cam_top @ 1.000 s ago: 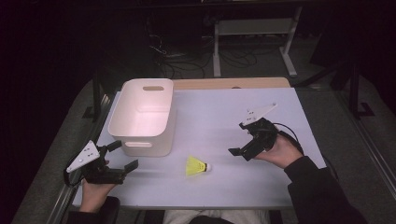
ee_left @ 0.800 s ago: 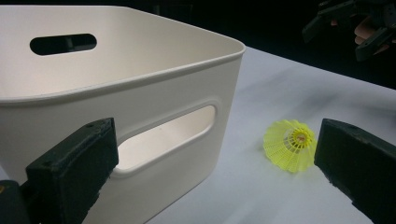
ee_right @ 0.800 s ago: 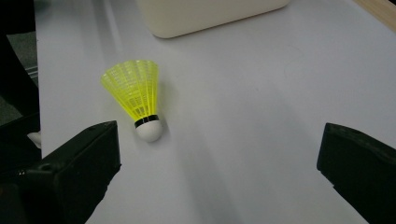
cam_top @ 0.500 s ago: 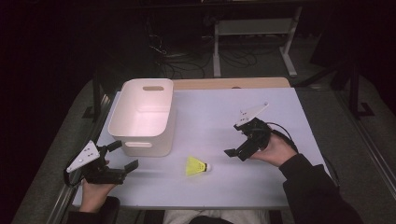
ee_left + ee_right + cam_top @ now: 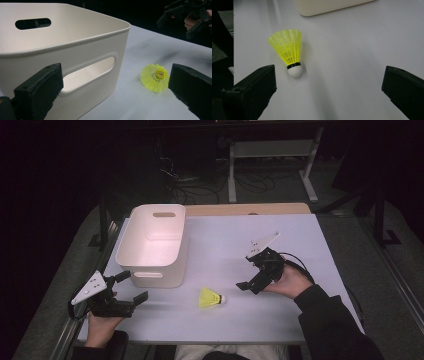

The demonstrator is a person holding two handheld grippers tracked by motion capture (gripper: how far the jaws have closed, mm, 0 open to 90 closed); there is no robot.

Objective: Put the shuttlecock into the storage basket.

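The yellow shuttlecock (image 5: 210,298) lies on its side on the surface (image 5: 310,245), just in front of the white bin (image 5: 155,245). We hold both tools released: right tool (image 5: 250,281) nearing it, left tool (image 5: 131,287) idle. Next, we judge, straddle and clench.

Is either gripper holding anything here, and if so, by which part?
Nothing is held. Both the left gripper and right gripper stand open; the shuttlecock lies free on the table.

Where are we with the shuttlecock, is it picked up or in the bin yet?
Nothing looks done: the yellow shuttlecock lies on the table, outside the white bin. In hand: the right gripper, open, sits beside its cork end. The left gripper is open near the bin. Left, presumably: grasp, lift, drop in.
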